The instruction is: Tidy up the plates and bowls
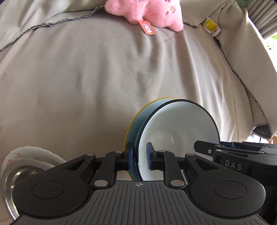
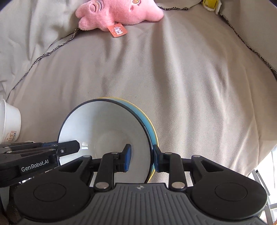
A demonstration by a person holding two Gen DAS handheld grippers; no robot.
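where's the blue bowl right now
The blue bowl sits low in both wrist views, on a yellow plate over the beige cloth, with the left gripper and right gripper each clamping its rim.

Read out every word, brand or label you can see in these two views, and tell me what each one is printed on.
"DAS": white letters on the right gripper, seen from the left wrist view.
"GenRobot.AI": white letters on the left gripper, seen from the right wrist view.
Orange tag on the pink plush toy: a small picture and print, too small to read.
White cup: reddish print near its base, too blurred to read.
Yellow packet: no print can be read.
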